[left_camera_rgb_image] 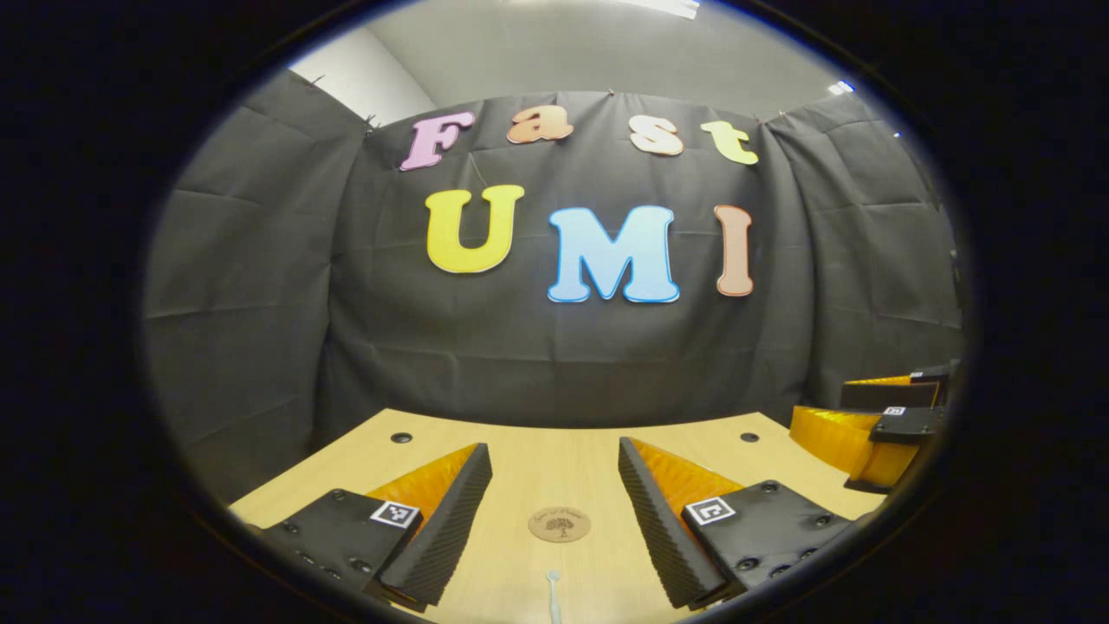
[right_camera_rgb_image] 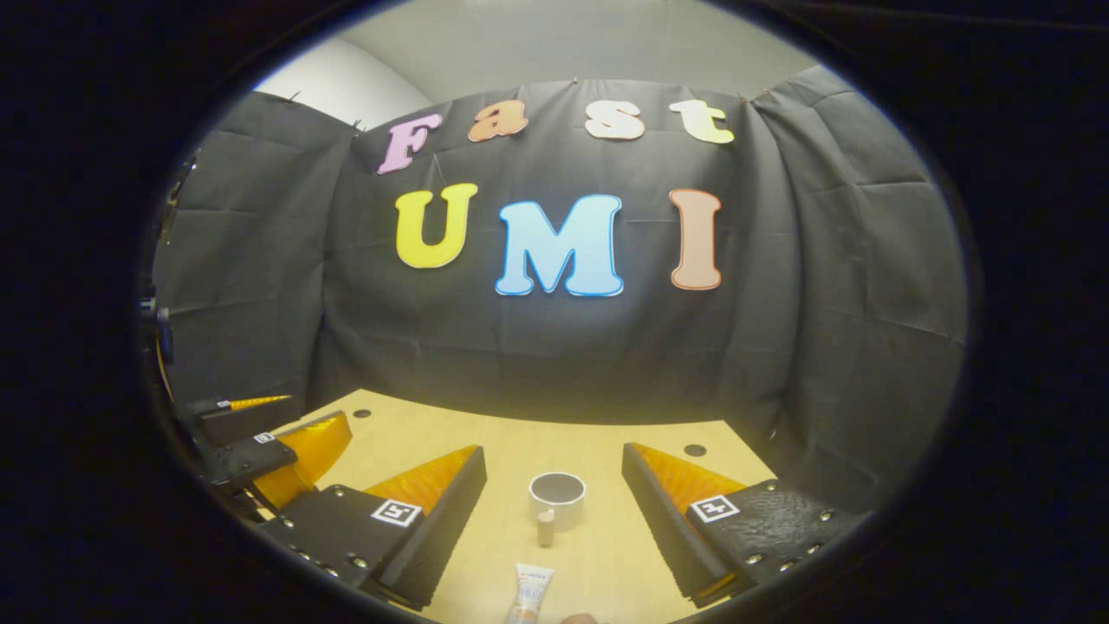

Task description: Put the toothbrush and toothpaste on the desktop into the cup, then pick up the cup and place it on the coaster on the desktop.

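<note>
Left gripper [left_camera_rgb_image: 554, 511] spread wide, holding nothing, coaster [left_camera_rgb_image: 559, 524] on desk [left_camera_rgb_image: 537, 459] between its fingers, toothbrush [left_camera_rgb_image: 554, 594] just nearer — right gripper [right_camera_rgb_image: 554, 511] likewise wide and empty, cup [right_camera_rgb_image: 557, 497] between its fingers, toothpaste [right_camera_rgb_image: 530, 594] nearer than cup.

Toothpaste [right_camera_rgb_image: 530, 593] flat near upright cup [right_camera_rgb_image: 557, 497]; coaster [left_camera_rgb_image: 559, 524] bare.

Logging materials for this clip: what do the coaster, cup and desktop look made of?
Coaster: probably wood or cork, a matte tan disc with a darker tree mark. Cup: looks like white ceramic or plastic, with a smooth rim and dark inside; unclear which. Desktop: pale wood-grain surface, likely laminate, with a faint sheen.
</note>
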Motion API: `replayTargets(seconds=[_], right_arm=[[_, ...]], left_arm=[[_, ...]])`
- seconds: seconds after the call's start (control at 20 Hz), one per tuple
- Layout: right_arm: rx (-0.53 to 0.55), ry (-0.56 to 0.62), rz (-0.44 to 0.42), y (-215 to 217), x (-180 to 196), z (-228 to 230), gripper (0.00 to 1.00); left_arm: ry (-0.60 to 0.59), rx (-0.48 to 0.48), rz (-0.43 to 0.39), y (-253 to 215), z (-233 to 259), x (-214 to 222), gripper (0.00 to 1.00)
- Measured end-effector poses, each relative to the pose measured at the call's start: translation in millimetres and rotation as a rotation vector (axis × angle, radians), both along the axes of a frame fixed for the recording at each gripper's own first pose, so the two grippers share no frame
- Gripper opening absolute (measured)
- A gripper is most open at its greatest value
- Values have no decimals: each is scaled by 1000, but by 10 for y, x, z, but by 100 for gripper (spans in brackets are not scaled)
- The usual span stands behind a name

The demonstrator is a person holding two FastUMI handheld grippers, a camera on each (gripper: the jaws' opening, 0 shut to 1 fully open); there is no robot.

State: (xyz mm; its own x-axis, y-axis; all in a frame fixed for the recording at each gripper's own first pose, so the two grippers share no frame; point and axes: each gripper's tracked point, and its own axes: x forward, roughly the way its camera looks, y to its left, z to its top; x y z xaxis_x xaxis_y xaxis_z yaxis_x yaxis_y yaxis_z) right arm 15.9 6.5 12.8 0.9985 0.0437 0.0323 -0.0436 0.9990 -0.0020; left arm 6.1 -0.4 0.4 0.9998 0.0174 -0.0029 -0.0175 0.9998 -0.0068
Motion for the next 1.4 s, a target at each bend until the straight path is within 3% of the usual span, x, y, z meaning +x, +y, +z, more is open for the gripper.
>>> replayTargets(seconds=[0.1, 0.4, 0.7, 1.05, 1.4], right_arm=[[-1, 20, 8, 18, 11, -52, 96], [-19, 210, 38, 78, 70, -543, 96], [-36, 387, 50, 131, 178, -1010, 97], [16, 616, 86, 223, 235, -1547, 97], [22, 835, 92, 282, 225, -2098, 98]], left_arm=[[7, -5, -4, -14, -23, 13, 94], [176, 23, -20, 1, -553, 118, 96], [465, -71, -19, 7, -1296, 127, 97], [742, -75, -25, -3, -1928, 37, 94], [1009, -84, -21, 43, -2541, -108, 98]])
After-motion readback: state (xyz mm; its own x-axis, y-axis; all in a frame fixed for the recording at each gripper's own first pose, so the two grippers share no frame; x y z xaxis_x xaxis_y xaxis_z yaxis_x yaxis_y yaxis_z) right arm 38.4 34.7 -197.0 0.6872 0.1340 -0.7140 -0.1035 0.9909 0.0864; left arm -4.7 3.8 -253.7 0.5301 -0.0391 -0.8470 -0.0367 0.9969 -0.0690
